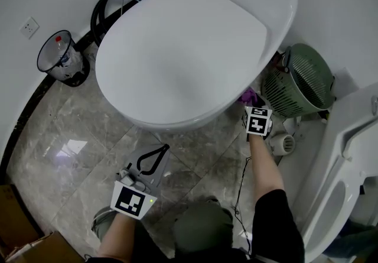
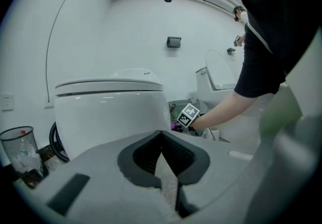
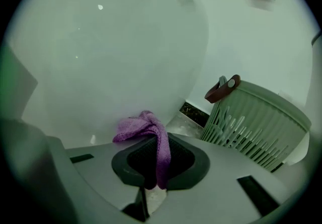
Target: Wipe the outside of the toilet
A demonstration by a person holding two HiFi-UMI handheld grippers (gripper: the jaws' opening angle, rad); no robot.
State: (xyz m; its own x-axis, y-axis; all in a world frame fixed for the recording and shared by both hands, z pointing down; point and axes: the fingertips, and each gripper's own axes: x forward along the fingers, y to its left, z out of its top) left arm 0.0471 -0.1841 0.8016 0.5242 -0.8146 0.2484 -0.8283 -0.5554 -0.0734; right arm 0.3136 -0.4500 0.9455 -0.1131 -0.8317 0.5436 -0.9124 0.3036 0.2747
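1. The head view looks steeply down from above the white glossy toilet (image 1: 189, 49), taking in its whole closed lid and the grey marble floor (image 1: 71, 149) around it.
2. The left gripper view sits low near that floor, a little way back, facing the toilet's front about level.
3. The right gripper view is close against the toilet's curved side, with the pale green slatted plastic basket (image 3: 256, 117) just beside.
4. All three views share the toilet; the head and right gripper views share the basket.

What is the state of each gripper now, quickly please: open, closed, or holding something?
Left gripper: closed, with nothing between its jaws.
Right gripper: closed on the purple cloth.
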